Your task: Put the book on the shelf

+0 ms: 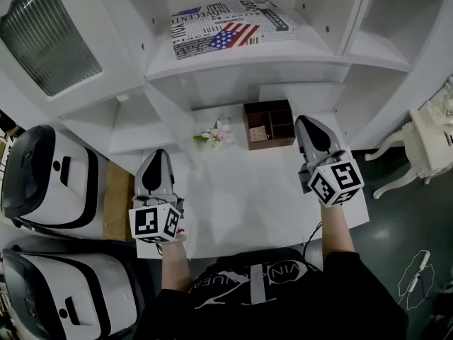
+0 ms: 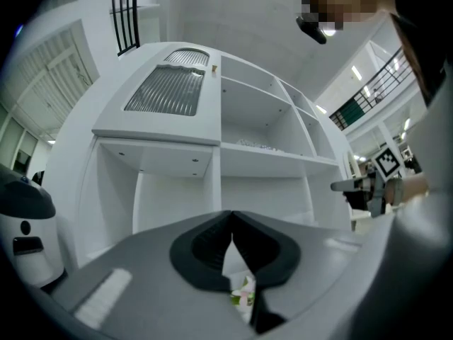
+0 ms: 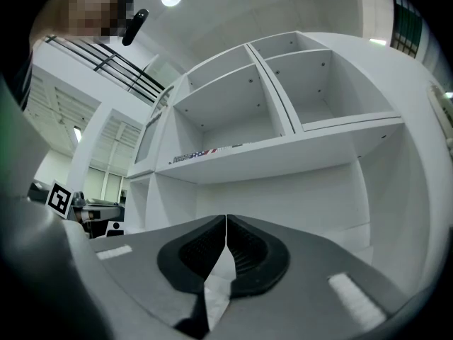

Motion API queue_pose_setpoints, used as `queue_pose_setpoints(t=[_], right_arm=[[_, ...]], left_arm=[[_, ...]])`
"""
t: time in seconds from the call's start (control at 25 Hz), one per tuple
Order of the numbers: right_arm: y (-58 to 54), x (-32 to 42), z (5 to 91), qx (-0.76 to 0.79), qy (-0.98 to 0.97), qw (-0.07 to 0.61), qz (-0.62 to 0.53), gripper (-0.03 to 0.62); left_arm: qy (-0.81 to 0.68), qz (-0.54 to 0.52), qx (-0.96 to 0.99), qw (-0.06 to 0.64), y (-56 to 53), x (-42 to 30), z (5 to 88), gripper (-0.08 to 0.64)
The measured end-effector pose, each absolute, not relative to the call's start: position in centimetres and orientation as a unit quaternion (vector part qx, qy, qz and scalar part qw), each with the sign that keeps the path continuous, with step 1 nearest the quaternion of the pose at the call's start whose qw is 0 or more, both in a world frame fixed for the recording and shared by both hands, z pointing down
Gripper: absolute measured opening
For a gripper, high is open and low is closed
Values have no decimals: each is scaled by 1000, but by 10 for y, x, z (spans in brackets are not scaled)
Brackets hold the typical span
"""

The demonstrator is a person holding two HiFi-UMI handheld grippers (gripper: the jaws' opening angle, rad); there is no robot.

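Head view steeply down over shelf unit (image 1: 233, 66); both gripper views low, upward at its compartments.

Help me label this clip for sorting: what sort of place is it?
Likely a staged home corner inside a large hall or lab: a white shelf unit holding a book, a white desk with a wooden organizer, and balcony railings under a high ceiling.

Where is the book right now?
In the head view the book lies flat on the white shelf at top centre, above the brown box and flowers on the desk.
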State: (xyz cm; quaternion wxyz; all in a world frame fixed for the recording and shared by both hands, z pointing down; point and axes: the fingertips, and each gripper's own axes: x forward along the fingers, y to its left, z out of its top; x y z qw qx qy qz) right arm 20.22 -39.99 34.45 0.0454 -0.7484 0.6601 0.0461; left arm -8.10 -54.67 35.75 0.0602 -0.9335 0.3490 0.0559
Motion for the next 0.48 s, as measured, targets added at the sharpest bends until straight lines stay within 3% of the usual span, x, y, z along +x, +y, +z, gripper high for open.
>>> queue_pose_setpoints(t=[0.48], right_arm=[[-406,197,340,-739,669,55,55,8]], left_arm=[[349,62,-933,59,-550,-76,354,0]])
